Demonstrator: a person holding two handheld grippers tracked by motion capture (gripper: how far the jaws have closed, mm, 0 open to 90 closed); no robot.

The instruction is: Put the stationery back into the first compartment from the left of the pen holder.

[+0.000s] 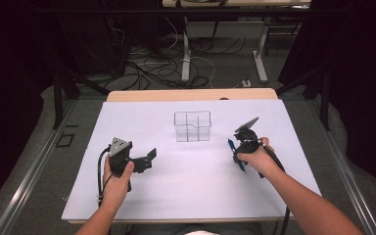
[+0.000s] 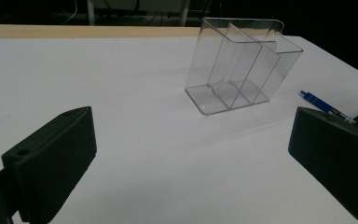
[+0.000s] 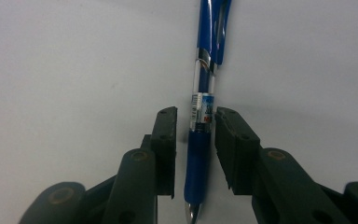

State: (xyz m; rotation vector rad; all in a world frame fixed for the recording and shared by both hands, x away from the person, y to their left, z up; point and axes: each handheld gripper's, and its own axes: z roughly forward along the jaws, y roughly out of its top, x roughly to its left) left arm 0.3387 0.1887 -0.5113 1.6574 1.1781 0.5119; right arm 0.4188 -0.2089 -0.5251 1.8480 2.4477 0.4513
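Your right tongs (image 3: 196, 122) point down at the surface (image 1: 186, 171) with the blue pen (image 3: 204, 93) lying between the two pads. The jaws stand narrow, one pad close on each side of the pen's barrel near its grip, but a thin gap shows on both sides, so they are open around the pen and not yet pressing it. In the high view those right tongs (image 1: 238, 149) sit at the right of the surface, with the blue pen (image 1: 231, 144) showing just at their left, its length running near to far.

Your left tongs (image 1: 149, 156) are wide open and hold nothing; they rest low at the near left, aimed toward the clear divided organizer (image 1: 192, 126).

That organizer stands upright at the far middle, well apart from both tongs. The left gripper view shows its compartments (image 2: 235, 70) with the pen (image 2: 318, 102) lying off to its right.

Bare surface lies between your two hands and along the near edge. The right edge is near your right hand; the far wooden edge (image 1: 191, 94) lies beyond the organizer.
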